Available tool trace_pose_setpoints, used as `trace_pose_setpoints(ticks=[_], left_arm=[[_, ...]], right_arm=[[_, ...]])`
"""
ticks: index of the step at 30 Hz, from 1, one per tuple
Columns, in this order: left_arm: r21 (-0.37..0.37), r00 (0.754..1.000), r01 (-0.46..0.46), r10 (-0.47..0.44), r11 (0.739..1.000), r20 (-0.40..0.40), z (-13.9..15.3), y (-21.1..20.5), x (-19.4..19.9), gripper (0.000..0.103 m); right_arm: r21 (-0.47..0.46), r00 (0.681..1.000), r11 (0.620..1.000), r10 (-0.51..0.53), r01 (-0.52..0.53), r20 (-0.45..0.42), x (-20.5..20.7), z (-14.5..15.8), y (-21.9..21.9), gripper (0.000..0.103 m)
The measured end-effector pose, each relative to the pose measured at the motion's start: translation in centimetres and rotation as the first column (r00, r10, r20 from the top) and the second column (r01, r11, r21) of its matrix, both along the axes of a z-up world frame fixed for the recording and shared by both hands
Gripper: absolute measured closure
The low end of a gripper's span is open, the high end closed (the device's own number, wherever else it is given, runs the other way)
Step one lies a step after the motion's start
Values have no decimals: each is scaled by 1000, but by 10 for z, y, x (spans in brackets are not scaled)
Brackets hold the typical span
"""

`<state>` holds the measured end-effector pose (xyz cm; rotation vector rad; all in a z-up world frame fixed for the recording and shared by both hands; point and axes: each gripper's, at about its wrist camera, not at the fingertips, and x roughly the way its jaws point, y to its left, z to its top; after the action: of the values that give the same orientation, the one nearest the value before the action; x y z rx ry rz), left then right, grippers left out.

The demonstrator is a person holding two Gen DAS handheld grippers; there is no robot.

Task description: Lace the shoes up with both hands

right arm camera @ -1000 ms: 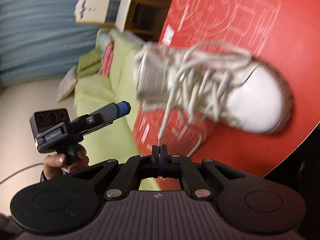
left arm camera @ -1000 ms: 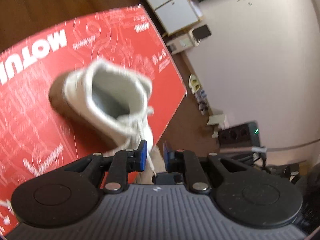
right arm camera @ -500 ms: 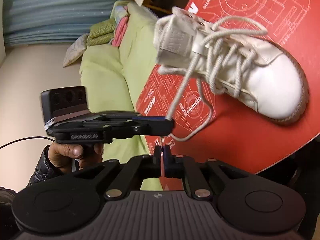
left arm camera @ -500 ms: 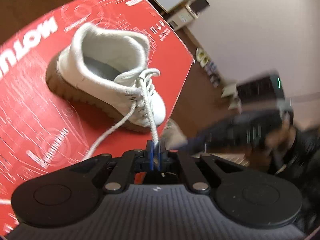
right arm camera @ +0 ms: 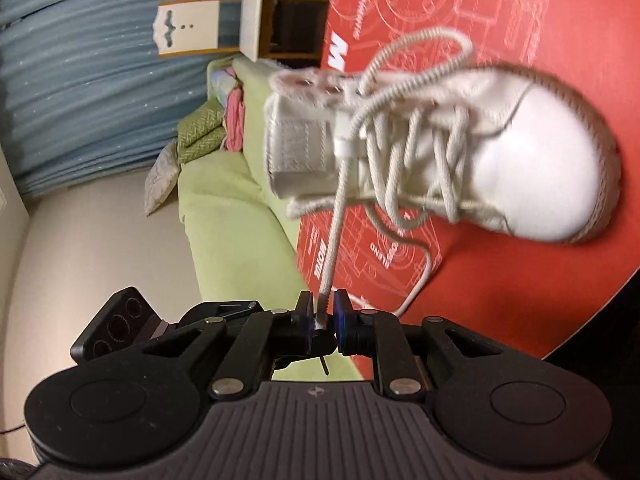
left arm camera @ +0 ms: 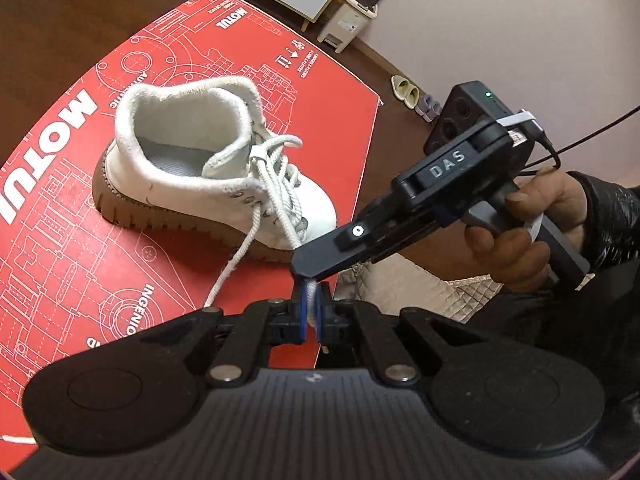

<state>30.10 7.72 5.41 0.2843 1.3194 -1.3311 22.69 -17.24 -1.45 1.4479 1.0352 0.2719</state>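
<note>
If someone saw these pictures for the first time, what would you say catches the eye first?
The white shoe with its tan sole, sitting on the bright red board, stands out at once. Next comes a lace running from it to the left gripper, with the right gripper held right beside it.

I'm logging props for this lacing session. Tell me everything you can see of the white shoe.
The white shoe is a small ankle-high boot in smooth, leather-like white, with a fuzzy collar, grey insole, metal eyelets and a ridged tan sole. It stands upright on the red mat. Its white rope lace is loosely crossed and untied; one end runs to the left gripper, shut on it, with the right gripper open around it.
</note>
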Motion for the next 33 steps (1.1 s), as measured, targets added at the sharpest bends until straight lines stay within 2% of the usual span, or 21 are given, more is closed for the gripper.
trace_pose_setpoints(ticks=[3,7,10,17,20,22,24,28,31,33], left_arm=[[25,1000,-18,18,1000,20,-2,1,-2,98],[27,1000,-23,22,999,22,-3,1,-5,98],[19,999,-9,9,1000,34,-1,-2,-7,103],[12,997,-16,15,1000,71,7,-12,-10,103],[7,997,-24,23,1000,72,10,-18,-12,103],[9,997,-34,33,999,75,10,-22,-13,103],[15,996,-49,47,999,79,11,-27,-14,103],[15,985,-106,103,994,139,18,-32,-11,103],[-11,960,-184,182,983,215,28,-32,-2,103],[-27,947,-222,222,975,232,30,-33,5,103]], right_arm=[[8,1000,1000,1,-1,-5,5,-5,2,98],[19,1000,1000,3,-2,-12,11,-11,4,99],[24,1000,1000,1,0,-19,15,-14,5,99],[29,999,1000,-10,11,-38,13,-13,1,82],[37,999,999,37,-36,-20,14,-9,0,82],[39,998,998,55,-54,-27,15,-8,-2,86],[35,997,997,68,-67,-31,15,-7,-5,95],[-4,996,996,84,-84,-2,21,1,-23,99],[-140,999,990,-1,8,52,23,19,-55,99],[-207,996,978,-16,34,85,27,28,-70,99]])
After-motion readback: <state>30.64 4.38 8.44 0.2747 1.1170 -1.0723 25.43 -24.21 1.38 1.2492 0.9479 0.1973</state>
